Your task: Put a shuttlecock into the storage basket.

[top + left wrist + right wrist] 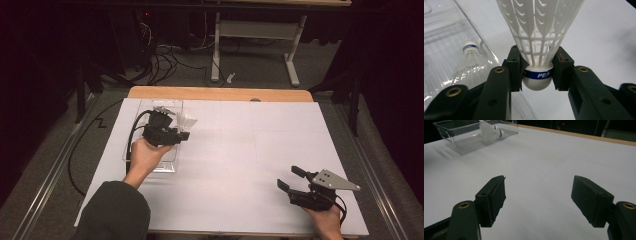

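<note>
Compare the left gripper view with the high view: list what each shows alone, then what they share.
Left gripper view alone: the blue band lettered "PE.K" on the held shuttlecock's cork, and a second shuttlecock lying inside the clear box.

High view alone: the right tongs open near the table's front right, the wooden table edge, and cables on the floor.

Both: the left tongs shut on the shuttlecock, the clear box, and the white tabletop.

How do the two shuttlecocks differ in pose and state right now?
The held shuttlecock is clamped at its cork by the left gripper, above the white table; the other shuttlecock lies free on its side inside the clear box. Both are white with a blue band.
</note>
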{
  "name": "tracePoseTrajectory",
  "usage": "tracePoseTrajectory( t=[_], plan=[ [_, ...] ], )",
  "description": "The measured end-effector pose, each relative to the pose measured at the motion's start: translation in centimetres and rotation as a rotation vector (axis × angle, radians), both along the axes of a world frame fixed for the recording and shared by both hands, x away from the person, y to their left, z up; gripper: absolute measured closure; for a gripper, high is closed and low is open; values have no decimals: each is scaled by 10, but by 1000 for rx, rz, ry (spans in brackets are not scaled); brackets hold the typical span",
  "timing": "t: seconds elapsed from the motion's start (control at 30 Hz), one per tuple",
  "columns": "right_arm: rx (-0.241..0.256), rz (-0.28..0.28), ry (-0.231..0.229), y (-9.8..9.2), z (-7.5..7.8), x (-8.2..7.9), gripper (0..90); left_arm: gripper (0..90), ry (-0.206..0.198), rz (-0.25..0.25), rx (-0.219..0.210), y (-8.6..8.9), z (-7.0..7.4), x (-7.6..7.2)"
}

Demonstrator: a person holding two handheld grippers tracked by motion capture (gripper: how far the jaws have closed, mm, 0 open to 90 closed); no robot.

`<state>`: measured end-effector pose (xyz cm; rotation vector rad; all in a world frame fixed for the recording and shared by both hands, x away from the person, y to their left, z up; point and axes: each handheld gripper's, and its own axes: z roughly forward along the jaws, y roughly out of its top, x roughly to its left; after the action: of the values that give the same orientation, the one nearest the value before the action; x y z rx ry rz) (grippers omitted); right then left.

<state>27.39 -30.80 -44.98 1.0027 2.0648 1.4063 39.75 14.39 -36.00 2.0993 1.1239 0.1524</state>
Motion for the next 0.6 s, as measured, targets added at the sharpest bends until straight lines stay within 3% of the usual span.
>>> tracePoseTrajectory(
  t=[0.6],
  plan=[
    [-1, -5, -3, -1, 0, 2, 278, 655, 33, 70, 37, 20, 2, 17]
  ],
)
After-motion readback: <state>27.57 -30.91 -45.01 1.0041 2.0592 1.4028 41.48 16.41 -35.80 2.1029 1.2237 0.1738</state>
